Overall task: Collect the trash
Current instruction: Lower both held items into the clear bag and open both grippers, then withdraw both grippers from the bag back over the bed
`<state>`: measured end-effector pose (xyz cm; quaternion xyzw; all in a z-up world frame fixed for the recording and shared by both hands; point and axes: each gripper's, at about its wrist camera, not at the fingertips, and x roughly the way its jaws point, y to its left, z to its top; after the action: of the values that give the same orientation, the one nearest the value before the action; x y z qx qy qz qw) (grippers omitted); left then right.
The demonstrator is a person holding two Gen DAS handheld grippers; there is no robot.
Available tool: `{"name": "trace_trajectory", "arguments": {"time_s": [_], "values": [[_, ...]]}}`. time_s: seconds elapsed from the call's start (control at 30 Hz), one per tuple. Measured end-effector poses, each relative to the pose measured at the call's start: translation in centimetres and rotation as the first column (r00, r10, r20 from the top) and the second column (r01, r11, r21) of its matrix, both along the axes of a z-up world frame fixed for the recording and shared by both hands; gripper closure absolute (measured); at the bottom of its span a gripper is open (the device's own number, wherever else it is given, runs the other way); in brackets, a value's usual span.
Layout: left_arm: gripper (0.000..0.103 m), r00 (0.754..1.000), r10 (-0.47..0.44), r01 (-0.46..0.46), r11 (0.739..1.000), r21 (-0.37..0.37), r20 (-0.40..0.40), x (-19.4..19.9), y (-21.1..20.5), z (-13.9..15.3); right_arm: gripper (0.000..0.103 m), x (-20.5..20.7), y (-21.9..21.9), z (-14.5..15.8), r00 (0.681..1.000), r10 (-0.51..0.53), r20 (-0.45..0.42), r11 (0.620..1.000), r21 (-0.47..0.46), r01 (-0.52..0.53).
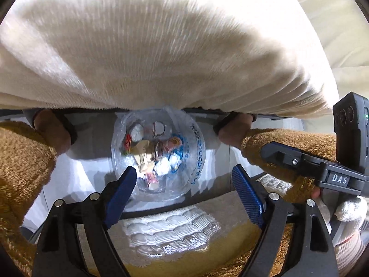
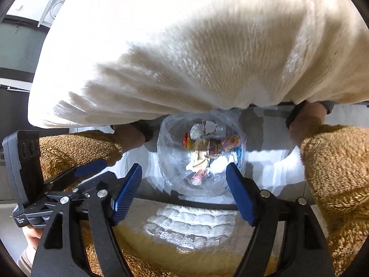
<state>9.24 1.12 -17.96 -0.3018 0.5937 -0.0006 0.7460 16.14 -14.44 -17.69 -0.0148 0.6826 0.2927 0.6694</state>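
A clear plastic trash bag [image 1: 196, 152] stands open on the floor below me, holding crumpled white paper [image 1: 162, 168], wrappers and a pink tube [image 1: 152, 181]. It also shows in the right wrist view [image 2: 233, 124], with the same trash [image 2: 203, 152] inside. My left gripper [image 1: 184, 184] is open and empty above the bag's near rim. My right gripper [image 2: 183, 184] is open and empty, also above the bag. The right gripper's body [image 1: 322, 168] shows at the right of the left wrist view. The left gripper's body [image 2: 57, 180] shows at the left of the right wrist view.
The person's cream knitted sweater [image 1: 161, 46] fills the upper half of both views. Brown fleece trousers [image 1: 20, 173] flank the bag on both sides. A white and yellow patterned cloth [image 1: 170, 235] lies under the grippers. Pale floor [image 2: 272, 168] surrounds the bag.
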Motion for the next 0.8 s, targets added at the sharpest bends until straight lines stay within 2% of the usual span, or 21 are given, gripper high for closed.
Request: {"name": "trace_trajectory", "arguments": {"time_s": [0.2,0.4,0.6,0.8], "values": [[0.02,0.991,-0.005,0.001,0.999,0.033,0.134,-1.0,0.0,3.1,0.028,-1.2,-0.2,2.9,0.991,0.012,0.137,0.999,0.034,-0.017],[0.02,0.96,-0.006,-0.017,0.997,0.078,0.281,-2.4,0.4,7.1,0.028,-2.3,-1.2,6.6,0.956,-0.006,0.294,0.996,0.091,-0.021],[0.02,0.917,-0.018,-0.037,0.991,0.131,0.398,-3.4,0.7,10.9,0.028,-3.5,-2.1,10.4,0.891,-0.021,0.453,0.991,0.125,-0.041],[0.02,0.863,-0.048,-0.061,0.978,0.199,0.502,-3.9,1.5,14.9,0.028,-3.7,-2.7,13.7,0.824,-0.017,0.567,0.989,0.131,-0.07]]}}
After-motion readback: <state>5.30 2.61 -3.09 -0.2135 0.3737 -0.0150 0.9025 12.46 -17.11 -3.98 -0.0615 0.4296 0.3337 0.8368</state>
